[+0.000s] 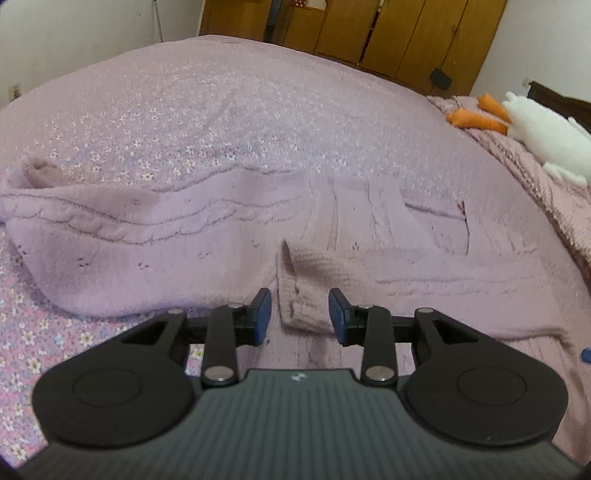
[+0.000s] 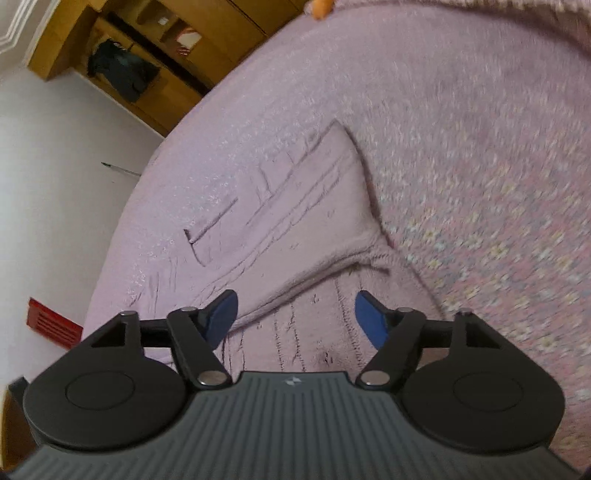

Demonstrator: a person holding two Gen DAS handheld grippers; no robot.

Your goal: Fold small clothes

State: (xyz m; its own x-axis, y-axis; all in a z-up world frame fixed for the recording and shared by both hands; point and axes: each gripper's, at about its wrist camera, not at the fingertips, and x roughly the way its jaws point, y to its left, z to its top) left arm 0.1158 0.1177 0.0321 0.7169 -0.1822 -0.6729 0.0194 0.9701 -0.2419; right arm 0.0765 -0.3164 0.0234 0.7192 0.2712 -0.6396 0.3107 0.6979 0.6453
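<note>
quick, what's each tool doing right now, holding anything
Left tool: open, the sweater cuff sits between its pads, not gripped.
Right tool: open over the pink sweater, holding nothing.

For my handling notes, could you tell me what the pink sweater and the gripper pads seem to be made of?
Sweater: soft knit, probably wool or acrylic; cable ridges and ribbed cuff show. Left gripper pads: blue, matte, likely rubber or plastic.

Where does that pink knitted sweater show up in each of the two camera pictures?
Left wrist view: the pink knitted sweater spreads across the middle of the picture, one cuff lying between the open left tongs.
Right wrist view: the sweater runs diagonally from the centre down to the open right tongs.
Shared landmark: the wooden wardrobe beyond the bed.
</note>
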